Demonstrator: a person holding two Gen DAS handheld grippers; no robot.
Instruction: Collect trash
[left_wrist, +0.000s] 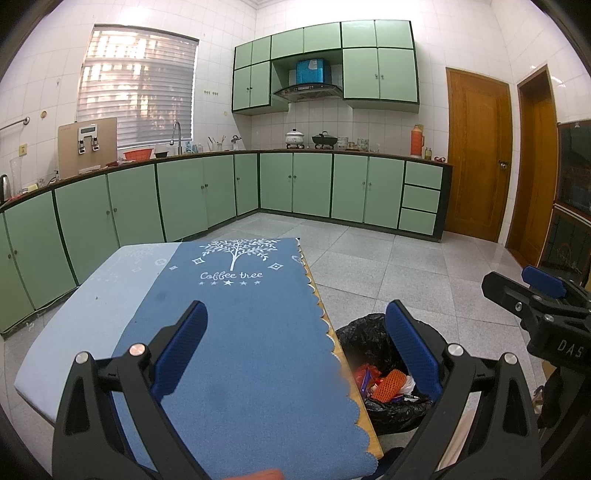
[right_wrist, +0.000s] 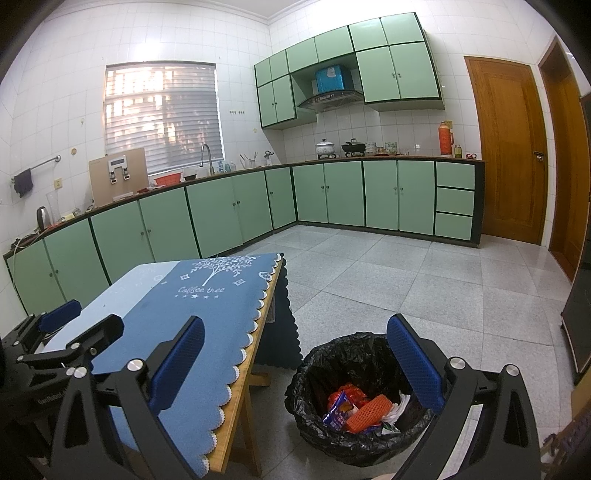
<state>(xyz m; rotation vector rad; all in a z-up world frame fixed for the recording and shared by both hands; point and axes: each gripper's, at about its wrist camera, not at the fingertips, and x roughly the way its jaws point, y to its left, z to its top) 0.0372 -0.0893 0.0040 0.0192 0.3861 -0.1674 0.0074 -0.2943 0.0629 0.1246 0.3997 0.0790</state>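
A bin lined with a black bag (right_wrist: 332, 358) stands on the floor right of the table; it also shows in the left wrist view (left_wrist: 364, 338). Inside lie trash pieces: an orange foam net (right_wrist: 369, 408), a blue snack wrapper (right_wrist: 338, 410), red plastic and white paper. My left gripper (left_wrist: 295, 350) is open and empty over the blue "Coffee tree" tablecloth (left_wrist: 236, 332). My right gripper (right_wrist: 295, 365) is open and empty, above the bin and table edge. The cloth (right_wrist: 192, 306) carries no loose trash in view.
The wooden table (right_wrist: 255, 354) has a folding leg near the bin. Green cabinets (right_wrist: 229, 206) run along the far walls with a cluttered counter. Wooden doors (right_wrist: 506, 147) stand at the right. Grey tiled floor (right_wrist: 424, 280) lies beyond the bin.
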